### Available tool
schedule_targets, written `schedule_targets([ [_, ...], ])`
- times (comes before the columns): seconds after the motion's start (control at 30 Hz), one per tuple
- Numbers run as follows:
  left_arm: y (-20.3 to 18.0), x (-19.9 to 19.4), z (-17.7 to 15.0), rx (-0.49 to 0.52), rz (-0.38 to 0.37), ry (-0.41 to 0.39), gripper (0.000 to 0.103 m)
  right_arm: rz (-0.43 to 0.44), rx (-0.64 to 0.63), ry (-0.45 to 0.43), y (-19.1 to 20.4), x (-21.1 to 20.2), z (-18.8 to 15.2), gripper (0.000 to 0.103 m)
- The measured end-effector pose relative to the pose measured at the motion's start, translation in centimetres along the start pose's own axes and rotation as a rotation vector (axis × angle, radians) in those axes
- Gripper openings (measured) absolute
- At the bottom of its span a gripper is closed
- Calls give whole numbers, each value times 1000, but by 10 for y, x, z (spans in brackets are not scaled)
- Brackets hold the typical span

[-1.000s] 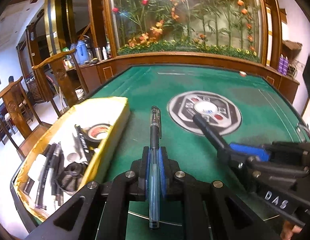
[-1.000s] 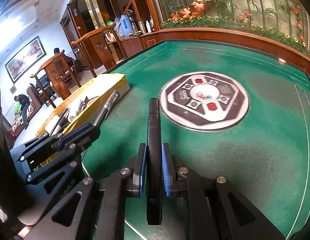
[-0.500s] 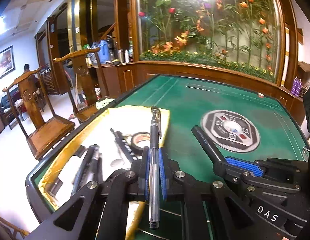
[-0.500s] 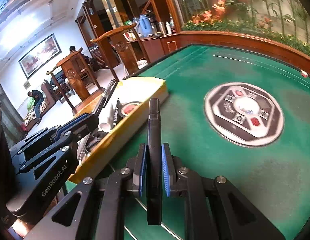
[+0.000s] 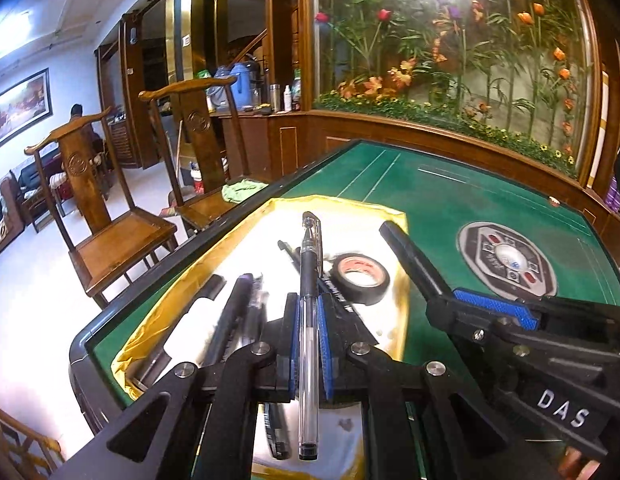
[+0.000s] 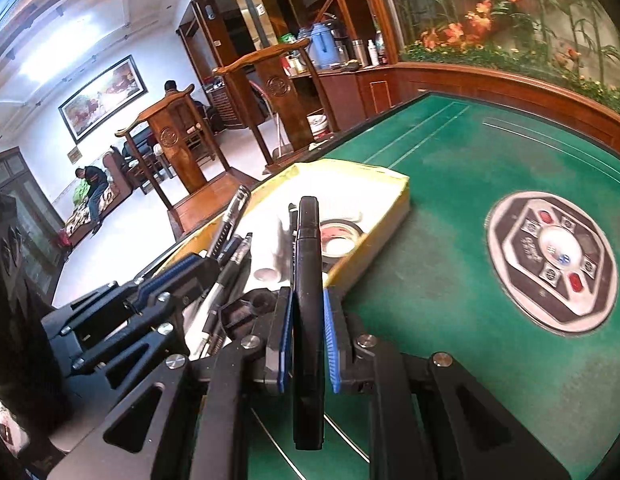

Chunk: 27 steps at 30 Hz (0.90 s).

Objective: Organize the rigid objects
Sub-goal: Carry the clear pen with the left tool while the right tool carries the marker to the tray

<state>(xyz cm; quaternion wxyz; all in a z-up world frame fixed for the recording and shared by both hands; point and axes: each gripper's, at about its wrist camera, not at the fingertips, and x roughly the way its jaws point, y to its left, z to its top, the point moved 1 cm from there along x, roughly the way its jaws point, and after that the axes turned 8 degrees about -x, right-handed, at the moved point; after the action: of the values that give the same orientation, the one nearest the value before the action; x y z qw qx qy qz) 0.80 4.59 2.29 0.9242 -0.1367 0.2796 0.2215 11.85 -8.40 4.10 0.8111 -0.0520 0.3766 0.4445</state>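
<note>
My left gripper is shut on a clear gel pen with a black cap and holds it over the yellow-lined tray. My right gripper is shut on a black marker and holds it above the tray's near right edge. In the left wrist view the right gripper with the marker is at the right. In the right wrist view the left gripper with its pen is at the left. The tray holds a black tape roll, several pens and a white tube.
The tray lies on the left edge of a green felt table with a round patterned centre disc. Two wooden chairs stand off the table's left side. A wooden ledge with plants runs behind the table.
Both grippers have moved left, from over the green felt to over the tray, each still shut on its pen. The tray now lies under the left gripper.
</note>
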Motion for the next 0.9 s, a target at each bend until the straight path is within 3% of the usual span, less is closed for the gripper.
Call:
schedule_targets([
  [0.4,28,27,-1,-34,32,46,8,40,-2,23,15,30,22,14],
  [0.9,36,40,-5,-47,42,83,8,58,18,62,19,59,33,14],
])
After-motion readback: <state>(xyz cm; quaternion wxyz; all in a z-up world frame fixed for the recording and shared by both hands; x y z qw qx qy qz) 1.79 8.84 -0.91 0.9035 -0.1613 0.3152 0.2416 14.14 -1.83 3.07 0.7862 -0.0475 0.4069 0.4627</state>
